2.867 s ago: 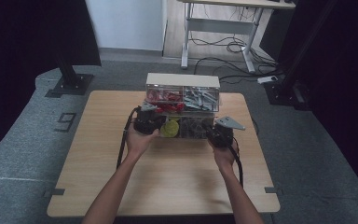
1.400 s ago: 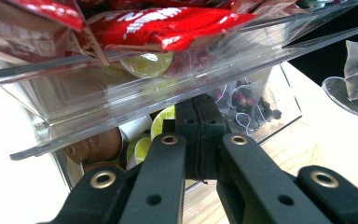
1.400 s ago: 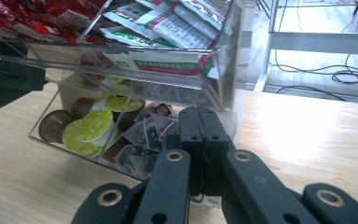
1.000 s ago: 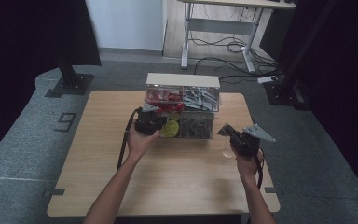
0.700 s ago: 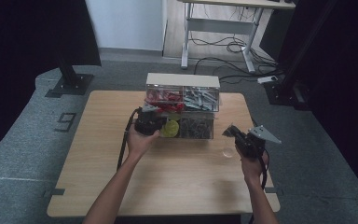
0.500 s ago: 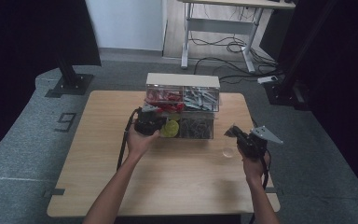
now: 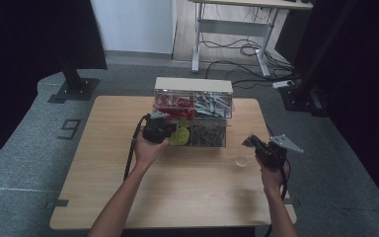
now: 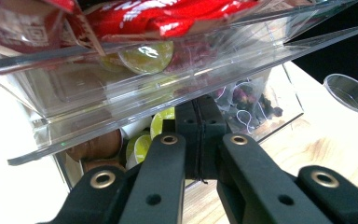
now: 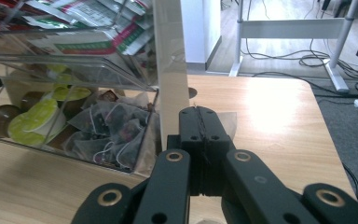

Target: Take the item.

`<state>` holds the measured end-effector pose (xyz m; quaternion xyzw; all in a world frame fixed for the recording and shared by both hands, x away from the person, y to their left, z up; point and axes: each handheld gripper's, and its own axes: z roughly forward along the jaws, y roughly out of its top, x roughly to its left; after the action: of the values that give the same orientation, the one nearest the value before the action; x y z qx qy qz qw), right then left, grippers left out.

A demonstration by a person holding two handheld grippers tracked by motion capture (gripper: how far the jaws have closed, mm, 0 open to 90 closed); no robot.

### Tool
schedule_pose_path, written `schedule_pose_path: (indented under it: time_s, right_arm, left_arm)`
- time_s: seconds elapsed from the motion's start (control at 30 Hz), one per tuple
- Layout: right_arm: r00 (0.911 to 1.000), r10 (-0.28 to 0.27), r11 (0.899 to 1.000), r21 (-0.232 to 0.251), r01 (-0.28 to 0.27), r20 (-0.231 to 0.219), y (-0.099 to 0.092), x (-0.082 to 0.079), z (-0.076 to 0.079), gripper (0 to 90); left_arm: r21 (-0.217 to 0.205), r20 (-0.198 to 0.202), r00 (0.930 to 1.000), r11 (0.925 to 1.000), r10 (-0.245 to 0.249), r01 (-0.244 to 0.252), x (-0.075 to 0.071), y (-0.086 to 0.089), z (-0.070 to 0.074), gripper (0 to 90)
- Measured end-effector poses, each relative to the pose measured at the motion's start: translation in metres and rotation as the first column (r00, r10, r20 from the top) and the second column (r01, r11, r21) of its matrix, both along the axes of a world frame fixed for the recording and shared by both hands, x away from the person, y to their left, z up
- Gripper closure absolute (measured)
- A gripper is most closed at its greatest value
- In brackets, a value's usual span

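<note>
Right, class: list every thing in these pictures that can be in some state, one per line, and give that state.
Clear plastic organiser box: upright on the table, its upper left drawer pulled out.
Upper left drawer: open, tilted, holding red sachets.
Small clear plastic cup: upright, looks empty, apart from the box.
Left gripper: jaws shut, tips under the open drawer.
Right gripper: jaws shut, holding nothing.

A grey "9", seemingly taped, on the floor mat (image 7: 69, 129).
</note>
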<state>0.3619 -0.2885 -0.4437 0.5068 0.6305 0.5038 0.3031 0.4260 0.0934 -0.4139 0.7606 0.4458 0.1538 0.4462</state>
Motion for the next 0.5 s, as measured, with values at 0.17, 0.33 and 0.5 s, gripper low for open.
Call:
schedule_pose_path:
  time_s: [0.17, 0.33, 0.5]
  right_arm:
    - [0.9998, -0.011, 1.000, 0.000, 0.011, -0.014, -0.0037, 0.0028, -0.0049, 89.5]
    - [0.9997, -0.014, 1.000, 0.000, 0.014, -0.020, -0.0046, 0.0040, -0.0064, 89.4]
    - [0.9995, 0.006, 1.000, -0.020, -0.006, -0.032, -0.0043, 0.0062, -0.0077, 79.5]
  left_arm:
    - [0.002, -0.001, 1.0000, 1.0000, -0.001, 0.001, 0.0003, -0.0005, -0.0005, 89.7]
    - [0.002, -0.002, 1.0000, 1.0000, -0.001, 0.001, 0.0002, -0.0010, -0.0010, 89.6]
    - [0.002, -0.003, 1.0000, 1.0000, -0.001, 0.001, 0.0000, -0.0008, -0.0017, 89.6]
